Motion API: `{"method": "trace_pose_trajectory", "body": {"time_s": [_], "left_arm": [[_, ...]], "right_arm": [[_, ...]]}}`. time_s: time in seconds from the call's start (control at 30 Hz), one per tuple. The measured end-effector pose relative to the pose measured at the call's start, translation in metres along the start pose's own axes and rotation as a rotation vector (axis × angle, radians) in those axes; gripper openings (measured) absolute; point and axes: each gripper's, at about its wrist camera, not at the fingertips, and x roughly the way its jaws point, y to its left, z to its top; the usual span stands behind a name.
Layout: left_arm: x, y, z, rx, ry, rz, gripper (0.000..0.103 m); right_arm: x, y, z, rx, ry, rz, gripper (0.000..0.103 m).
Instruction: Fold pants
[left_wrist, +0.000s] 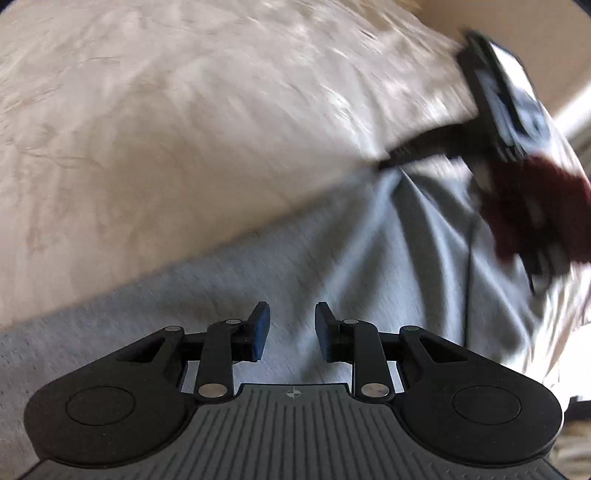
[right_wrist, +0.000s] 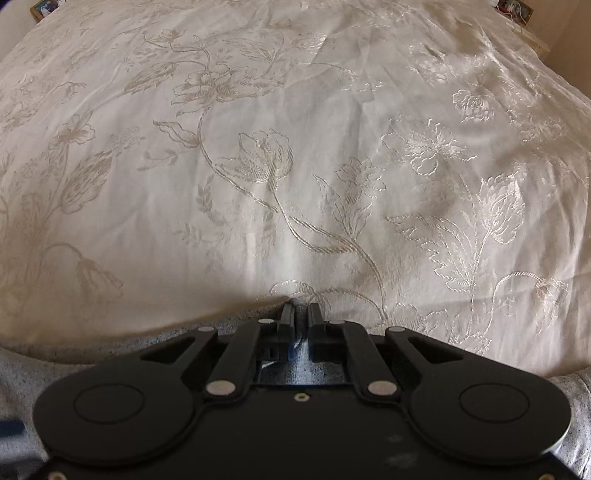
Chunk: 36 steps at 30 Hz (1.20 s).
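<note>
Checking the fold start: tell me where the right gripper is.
In the left wrist view, the right gripper is upper right, at the pants' edge beside the bedspread.

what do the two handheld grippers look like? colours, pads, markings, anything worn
Left gripper: matte black linkage arms with silver pivot pins, round black caps either side, blue pads on the fingers, and a grey ribbed base plate with a small crosshair mark. Right gripper: same black linkage and silver pins, but a plain black base. In the left wrist view it appears blurred, a dark red sleeve beside it.
</note>
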Motion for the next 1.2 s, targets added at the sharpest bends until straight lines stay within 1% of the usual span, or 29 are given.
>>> {"method": "trace_pose_trajectory", "body": {"time_s": [0.07,0.1,0.13,0.17,0.2,0.27,0.3,0.37,0.43,0.47,0.5,0.53,0.57,0.63,0.7,0.77,0.83,0.93,0.97,1.03,1.07,1.1,1.2], "left_arm": [[0.006,0.01,0.007,-0.027,0.0,0.068,0.026],[0.011,0.016,0.009,-0.038,0.021,0.128,0.026],[0.02,0.021,0.01,-0.051,0.066,0.19,0.026],[0.024,0.027,0.009,-0.068,0.095,0.205,0.026],[0.022,0.033,0.009,-0.095,0.092,0.188,0.026],[0.012,0.039,0.009,-0.155,0.067,0.169,0.026],[0.006,0.041,0.007,-0.177,0.049,0.171,0.026],[-0.005,0.05,0.003,-0.214,0.02,0.183,0.026],[-0.007,0.058,-0.007,-0.243,0.036,0.195,0.026],[-0.005,0.06,-0.011,-0.253,0.049,0.197,0.026],[-0.006,0.064,-0.015,-0.263,0.056,0.197,0.026],[-0.008,0.067,-0.019,-0.269,0.058,0.196,0.026],[-0.01,0.068,-0.021,-0.269,0.059,0.192,0.026],[-0.012,0.069,-0.026,-0.258,0.066,0.194,0.026],[-0.013,0.069,-0.029,-0.248,0.071,0.199,0.026],[-0.013,0.064,-0.029,-0.243,0.072,0.204,0.026],[-0.01,0.063,-0.029,-0.243,0.072,0.209,0.026],[-0.008,0.066,-0.027,-0.256,0.07,0.206,0.026],[-0.008,0.066,-0.028,-0.257,0.069,0.204,0.026],[-0.008,0.065,-0.027,-0.26,0.067,0.2,0.026],[-0.01,0.065,-0.028,-0.259,0.066,0.199,0.026],[-0.012,0.065,-0.028,-0.259,0.061,0.197,0.026],[-0.022,0.067,-0.032,-0.261,0.034,0.18,0.027]], "right_arm": [[0.003,-0.002,0.005,0.02,0.007,0.01,0.007],[0.005,-0.002,0.009,0.027,0.009,0.018,0.008],[0.002,-0.005,0.011,0.037,-0.005,0.032,0.009],[-0.006,-0.008,0.012,0.053,-0.045,0.04,0.013],[-0.016,-0.011,0.013,0.061,-0.087,0.045,0.018],[-0.037,-0.013,0.011,0.035,-0.154,0.074,0.018],[-0.05,-0.011,0.008,-0.001,-0.187,0.117,0.018],[-0.066,-0.004,-0.001,-0.081,-0.209,0.187,0.018],[-0.074,0.008,-0.012,-0.169,-0.197,0.242,0.018],[-0.076,0.014,-0.018,-0.215,-0.19,0.261,0.022],[-0.076,0.021,-0.026,-0.275,-0.188,0.27,0.031],[-0.076,0.027,-0.032,-0.327,-0.188,0.267,0.037],[-0.074,0.037,-0.04,-0.389,-0.189,0.257,0.046],[-0.07,0.046,-0.046,-0.495,-0.196,0.235,0.048],[-0.064,0.05,-0.045,-0.559,-0.192,0.232,0.048],[-0.058,0.054,-0.039,-0.6,-0.167,0.265,0.048],[-0.049,0.059,-0.031,-0.646,-0.118,0.305,0.048],[-0.039,0.064,-0.032,-0.699,-0.056,0.35,0.048],[-0.036,0.065,-0.033,-0.708,-0.043,0.355,0.047],[-0.03,0.066,-0.03,-0.711,-0.008,0.384,0.013],[-0.031,0.065,-0.03,-0.702,0.003,0.397,0.003],[-0.033,0.064,-0.028,-0.691,-0.001,0.403,0.003],[-0.043,0.065,-0.023,-0.66,-0.078,0.363,0.002]]}}
